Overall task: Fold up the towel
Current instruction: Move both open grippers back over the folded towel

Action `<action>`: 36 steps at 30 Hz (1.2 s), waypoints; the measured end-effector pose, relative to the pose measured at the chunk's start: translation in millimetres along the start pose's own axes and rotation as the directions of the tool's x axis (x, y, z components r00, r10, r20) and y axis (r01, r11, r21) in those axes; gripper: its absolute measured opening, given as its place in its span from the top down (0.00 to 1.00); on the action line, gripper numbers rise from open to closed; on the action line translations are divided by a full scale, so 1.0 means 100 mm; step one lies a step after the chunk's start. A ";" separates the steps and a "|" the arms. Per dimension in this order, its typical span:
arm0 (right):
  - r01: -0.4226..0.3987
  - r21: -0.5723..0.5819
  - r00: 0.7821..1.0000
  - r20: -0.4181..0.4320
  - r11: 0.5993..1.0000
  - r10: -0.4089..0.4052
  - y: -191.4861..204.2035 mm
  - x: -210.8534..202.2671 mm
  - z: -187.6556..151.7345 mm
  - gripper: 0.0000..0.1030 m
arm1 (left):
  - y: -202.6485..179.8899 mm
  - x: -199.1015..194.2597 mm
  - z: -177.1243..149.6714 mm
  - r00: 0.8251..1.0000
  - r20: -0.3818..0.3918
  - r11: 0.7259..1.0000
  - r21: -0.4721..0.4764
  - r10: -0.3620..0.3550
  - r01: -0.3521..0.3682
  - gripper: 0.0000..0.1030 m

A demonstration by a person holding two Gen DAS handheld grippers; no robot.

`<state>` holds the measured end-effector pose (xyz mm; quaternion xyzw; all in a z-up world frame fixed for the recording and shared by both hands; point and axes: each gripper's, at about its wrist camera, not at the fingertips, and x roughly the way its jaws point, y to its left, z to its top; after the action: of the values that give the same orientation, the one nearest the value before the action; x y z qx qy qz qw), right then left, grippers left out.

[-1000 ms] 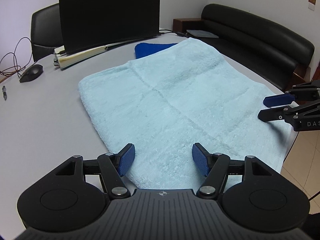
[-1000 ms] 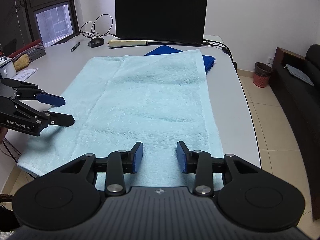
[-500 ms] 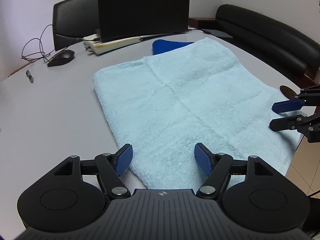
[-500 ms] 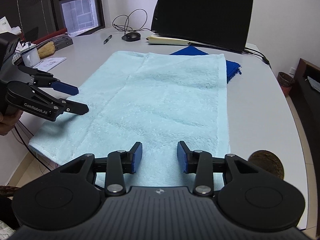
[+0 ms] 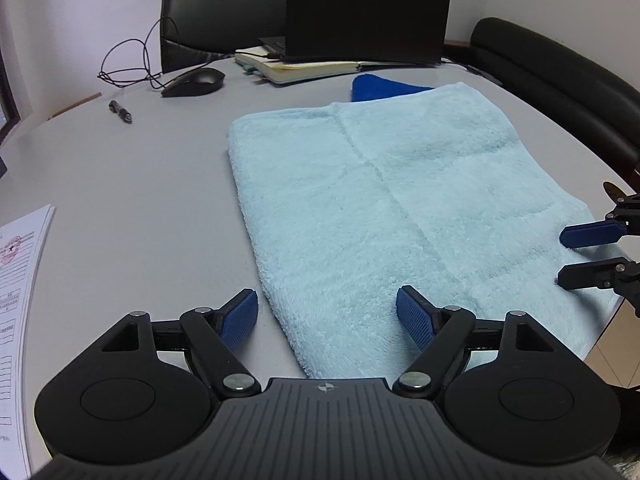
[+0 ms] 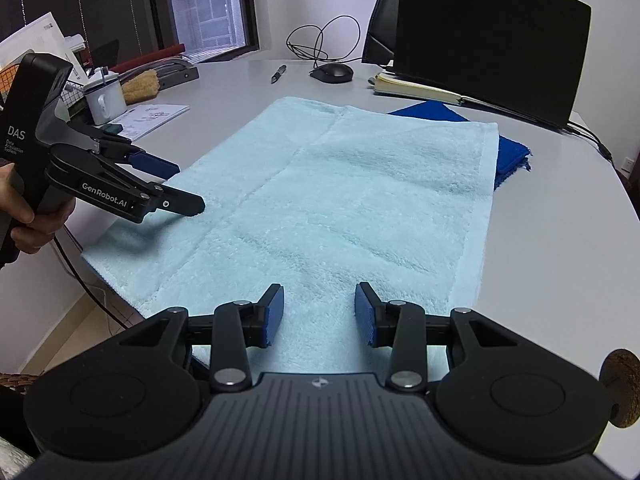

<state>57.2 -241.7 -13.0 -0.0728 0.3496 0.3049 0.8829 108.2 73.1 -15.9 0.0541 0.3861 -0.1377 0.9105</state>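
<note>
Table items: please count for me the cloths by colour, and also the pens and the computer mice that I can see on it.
Light blue towel: 1
Dark blue cloth: 1
Pen: 1
Computer mouse: 1
Total: 4

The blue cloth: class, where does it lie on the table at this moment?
In the right wrist view the blue cloth lies partly under the far right corner of the light blue towel, just in front of the dark monitor.

Even, soft indoor light; both views are sharp, with faint shadows under the fingers (image 6: 188,205) on the surface (image 5: 152,200). Fisheye bending and dark vignetting mark the corners.
</note>
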 end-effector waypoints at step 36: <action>0.044 0.007 0.998 0.043 0.999 -0.044 -0.19 -0.21 -0.22 0.60 | -0.42 -0.35 -0.36 0.992 0.096 0.996 -0.044 -0.078 0.082 0.30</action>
<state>43.9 -274.6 -16.7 -0.0714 0.3298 0.2860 0.8968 47.6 47.4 -15.3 0.0101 0.3480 -0.1672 0.9224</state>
